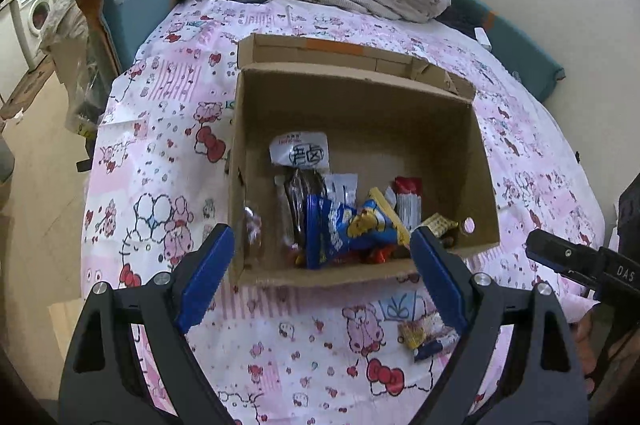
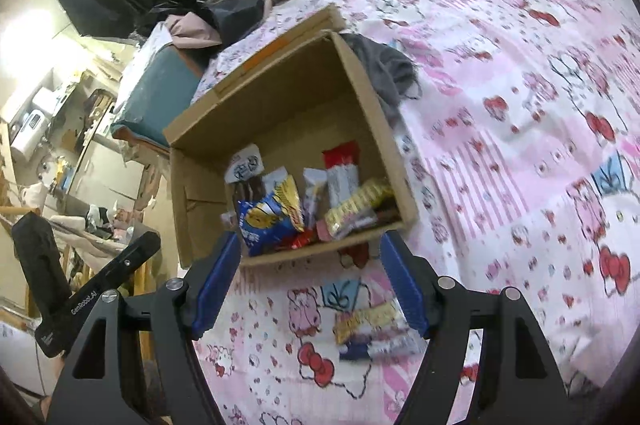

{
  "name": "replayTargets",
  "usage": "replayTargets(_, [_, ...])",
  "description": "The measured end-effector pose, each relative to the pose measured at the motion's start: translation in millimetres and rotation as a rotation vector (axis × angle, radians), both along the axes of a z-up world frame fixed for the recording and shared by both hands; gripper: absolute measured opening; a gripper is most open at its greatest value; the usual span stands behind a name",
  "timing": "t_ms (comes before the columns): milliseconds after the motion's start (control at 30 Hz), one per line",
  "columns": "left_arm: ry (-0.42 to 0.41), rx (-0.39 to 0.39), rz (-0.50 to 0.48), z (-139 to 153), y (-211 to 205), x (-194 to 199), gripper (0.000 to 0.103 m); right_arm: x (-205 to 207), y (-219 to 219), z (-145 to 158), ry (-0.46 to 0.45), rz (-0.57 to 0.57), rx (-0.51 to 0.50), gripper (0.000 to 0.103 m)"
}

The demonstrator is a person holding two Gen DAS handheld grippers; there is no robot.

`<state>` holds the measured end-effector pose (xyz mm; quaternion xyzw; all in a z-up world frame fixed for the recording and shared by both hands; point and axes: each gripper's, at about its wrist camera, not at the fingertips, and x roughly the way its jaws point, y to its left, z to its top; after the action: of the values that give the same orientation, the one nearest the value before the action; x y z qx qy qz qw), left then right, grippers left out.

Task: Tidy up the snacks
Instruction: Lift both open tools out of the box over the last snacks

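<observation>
Both grippers, left (image 1: 322, 265) and right (image 2: 310, 277), jaws apart, nothing between them. One snack packet (image 2: 370, 331) lies loose on the pink sheet (image 2: 520, 145), nearest. Beyond it the box (image 1: 486, 161) holds the rest: blue bag (image 1: 340, 229), red-white pack (image 1: 408, 201).

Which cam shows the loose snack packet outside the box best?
Right wrist: the loose packet lies whole on the sheet, though slightly blurred, between the open right gripper fingers. Left wrist shows the packet sharper, but partly hidden behind a finger.
</observation>
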<state>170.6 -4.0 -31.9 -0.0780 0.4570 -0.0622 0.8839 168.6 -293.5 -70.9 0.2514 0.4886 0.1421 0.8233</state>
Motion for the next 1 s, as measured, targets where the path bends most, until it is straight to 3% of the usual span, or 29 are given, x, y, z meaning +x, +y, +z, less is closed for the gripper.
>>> replayTargets(267, [0.041, 0.029, -0.023, -12.1, -8.8, -10.9, 0.087, -14.1, -23.3, -21.2, 0.098, -0.076, -0.029, 0.077])
replayTargets(467, [0.062, 0.028, -0.032, -18.0, -13.7, -10.2, 0.087, -14.7, -33.5, -54.4, 0.264, -0.108, -0.060, 0.077])
replayTargets(733, [0.105, 0.033, -0.013, -25.9, -10.1, -7.8, 0.087, -4.9, 0.5, -94.7, 0.410, 0.021, -0.189, 0.077])
replayTargets(1000, [0.103, 0.038, -0.002, -24.5, -7.4, -7.7, 0.087, 12.5, 36.4, -109.4, 0.401, 0.136, -0.275, 0.077])
